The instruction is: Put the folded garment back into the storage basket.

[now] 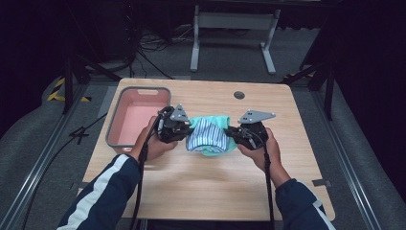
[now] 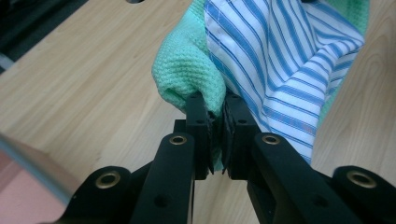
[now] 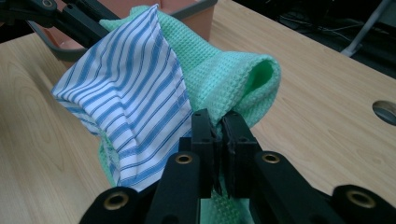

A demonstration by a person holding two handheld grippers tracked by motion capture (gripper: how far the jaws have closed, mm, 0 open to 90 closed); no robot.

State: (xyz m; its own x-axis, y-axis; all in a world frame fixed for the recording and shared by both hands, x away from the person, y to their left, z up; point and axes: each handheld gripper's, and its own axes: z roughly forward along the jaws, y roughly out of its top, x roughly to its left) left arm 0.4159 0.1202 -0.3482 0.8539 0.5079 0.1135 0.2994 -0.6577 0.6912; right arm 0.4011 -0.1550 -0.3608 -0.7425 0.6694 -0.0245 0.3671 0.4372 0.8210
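Note:
A green waffle-weave cloth (image 1: 218, 122) with a blue-and-white striped cloth (image 1: 206, 135) folded against it hangs between my two grippers over the middle of the table. My left gripper (image 1: 184, 130) is shut on the green cloth's left edge (image 2: 187, 74), the striped cloth (image 2: 285, 60) draping to its right. My right gripper (image 1: 233, 132) is shut on the green cloth's right edge (image 3: 233, 79), with the striped cloth (image 3: 130, 102) spread to its left. In the right gripper view the left gripper's black jaws (image 3: 70, 21) show at the far top left.
A pink tub with a grey rim (image 1: 116, 120) stands on the table's left side, close behind my left hand. A round cable hole (image 1: 239, 95) sits near the far edge. The wooden table (image 1: 201, 187) has free room in front.

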